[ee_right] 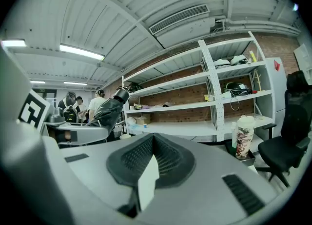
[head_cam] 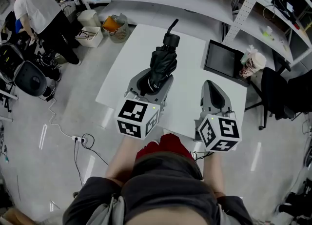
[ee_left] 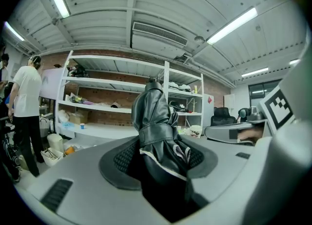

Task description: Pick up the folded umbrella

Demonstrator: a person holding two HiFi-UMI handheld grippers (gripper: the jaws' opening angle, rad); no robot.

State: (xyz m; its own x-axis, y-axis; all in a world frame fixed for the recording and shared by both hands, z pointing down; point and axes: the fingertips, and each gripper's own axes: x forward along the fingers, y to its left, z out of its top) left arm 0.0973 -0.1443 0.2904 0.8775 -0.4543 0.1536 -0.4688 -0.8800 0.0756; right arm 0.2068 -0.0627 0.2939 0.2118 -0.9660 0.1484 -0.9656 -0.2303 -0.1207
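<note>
Above the white tabletop (head_cam: pixel 122 68), just past the middle of the head view, the folded umbrella (head_cam: pixel 162 63) is held in the left gripper (head_cam: pixel 151 80). Its long axis runs from the fingers toward 1 o'clock. The bundled black canopy sits at the near end between the fingers, and the stubby handle cap and wrist loop are at the far end.

In the left gripper view the fingers are spread around the canopy and pinch it from both sides, and the umbrella (ee_left: pixel 156 121) rises away from the camera toward 12 o'clock. A closure strap wraps across its width, and a pale edge of fabric shows below the strap. From the right gripper view the umbrella (ee_right: pixel 109 109) appears at 9 o'clock, tilted up to the right, in the air rather than lying flat.

The right gripper (head_cam: pixel 209 85) hangs at 4 o'clock from the umbrella with its fingers pressed together at the tips and nothing between them.

No brand or wording is legible on the umbrella. Each gripper cube carries only black-and-white square markers. A patterned cup (head_cam: pixel 253 64) at 2 o'clock has print too small to read, and a dark flat tablet (head_cam: pixel 222 58) lies beside it on the tabletop.
</note>
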